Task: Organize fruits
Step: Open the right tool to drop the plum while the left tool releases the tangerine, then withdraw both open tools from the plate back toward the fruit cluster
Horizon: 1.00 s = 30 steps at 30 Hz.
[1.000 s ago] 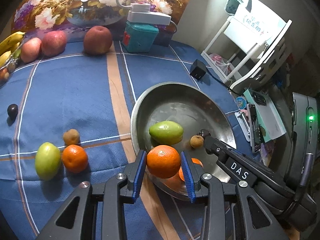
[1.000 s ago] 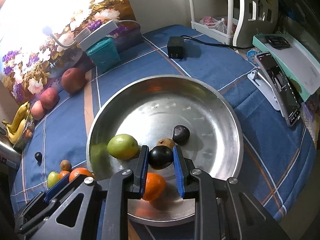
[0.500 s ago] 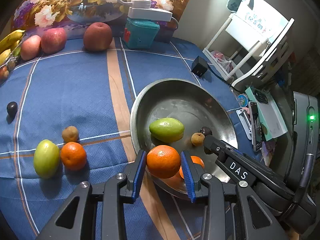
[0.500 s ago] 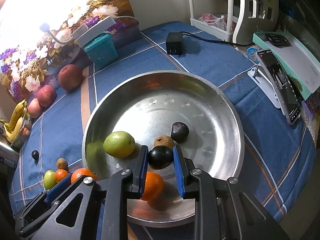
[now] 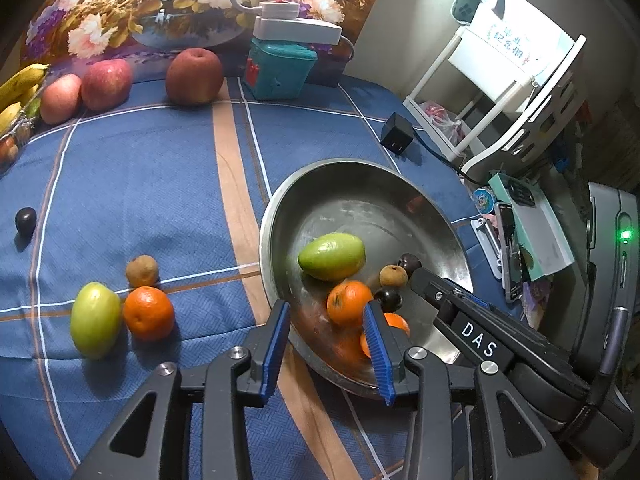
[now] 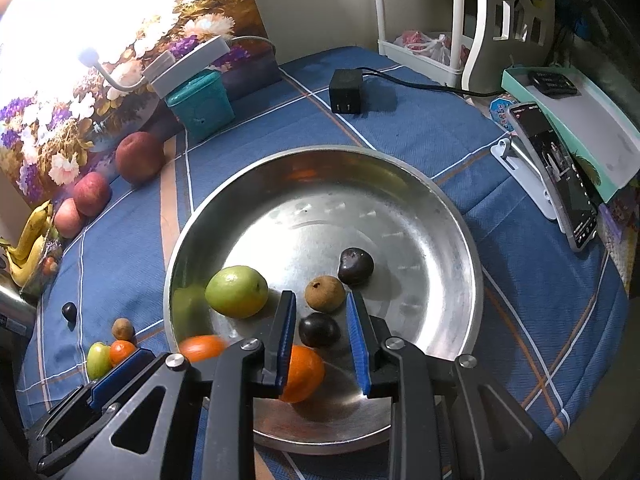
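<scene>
A steel bowl (image 5: 424,208) (image 6: 460,224) sits on the blue cloth. It holds a green fruit (image 5: 331,256) (image 6: 236,291), two oranges, a brown fruit (image 6: 324,293) and two dark plums. My left gripper (image 5: 326,344) is open above the bowl's near rim; an orange (image 5: 347,303) lies free just past its fingertips, blurred in the right wrist view (image 6: 200,347). My right gripper (image 6: 320,338) is open, a dark plum (image 6: 319,330) lying loose between its fingers, with the other orange (image 6: 304,372) beneath.
On the cloth left of the bowl lie a green fruit (image 5: 95,319), an orange (image 5: 148,312), a brown fruit (image 5: 141,271) and a dark plum (image 5: 25,220). Apples (image 5: 194,76), bananas (image 5: 20,84) and a teal box (image 5: 280,68) stand at the back. A charger (image 5: 397,133) and phone (image 6: 560,176) lie right.
Both grippers opened. The left let go of its orange, which dropped into the bowl. The right let go of the dark plum, which now rests in the bowl.
</scene>
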### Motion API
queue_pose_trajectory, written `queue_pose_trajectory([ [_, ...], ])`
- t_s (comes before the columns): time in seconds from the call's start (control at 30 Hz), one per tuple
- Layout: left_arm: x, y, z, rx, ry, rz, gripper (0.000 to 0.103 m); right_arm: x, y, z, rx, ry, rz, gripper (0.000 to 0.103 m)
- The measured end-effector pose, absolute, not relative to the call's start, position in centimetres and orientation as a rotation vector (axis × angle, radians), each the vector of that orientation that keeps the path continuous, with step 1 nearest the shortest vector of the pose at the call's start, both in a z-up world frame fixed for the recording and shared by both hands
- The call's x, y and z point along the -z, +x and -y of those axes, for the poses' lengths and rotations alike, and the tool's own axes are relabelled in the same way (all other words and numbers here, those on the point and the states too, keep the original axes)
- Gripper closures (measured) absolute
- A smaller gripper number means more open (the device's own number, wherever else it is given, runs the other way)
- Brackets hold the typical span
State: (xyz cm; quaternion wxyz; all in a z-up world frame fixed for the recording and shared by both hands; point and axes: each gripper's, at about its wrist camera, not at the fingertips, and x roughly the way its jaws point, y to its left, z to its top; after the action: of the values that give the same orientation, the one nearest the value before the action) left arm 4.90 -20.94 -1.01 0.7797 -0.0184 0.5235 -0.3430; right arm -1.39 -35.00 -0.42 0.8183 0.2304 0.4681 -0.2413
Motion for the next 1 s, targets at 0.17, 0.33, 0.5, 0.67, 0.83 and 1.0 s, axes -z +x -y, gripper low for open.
queue_pose_trajectory([
  [0.17,0.9,5.1,20.5,0.726,-0.041,-1.133,0.061,0.3,-1.4,34.8,0.514,0.482,-0.998,0.076],
  [0.33,1.0,5.4,19.8,0.676,-0.024,-1.135,0.061,0.2,-1.2,34.5,0.507,0.470,-1.002,0.076],
  [0.5,1.0,5.9,18.8,0.609,-0.012,-1.138,0.061,0.2,-1.0,34.2,0.501,0.458,-1.008,0.076],
  [0.67,1.3,6.4,17.5,0.530,-0.007,-1.158,0.061,0.2,-0.7,33.6,0.489,0.443,-1.015,0.076],
  [0.83,1.5,6.9,16.2,0.457,-0.006,-1.170,0.061,0.1,-0.5,33.2,0.477,0.433,-1.017,0.076],
  [1.0,1.4,7.7,14.5,0.353,-0.004,-1.171,0.061,-0.1,-0.4,32.9,0.466,0.421,-1.016,0.076],
])
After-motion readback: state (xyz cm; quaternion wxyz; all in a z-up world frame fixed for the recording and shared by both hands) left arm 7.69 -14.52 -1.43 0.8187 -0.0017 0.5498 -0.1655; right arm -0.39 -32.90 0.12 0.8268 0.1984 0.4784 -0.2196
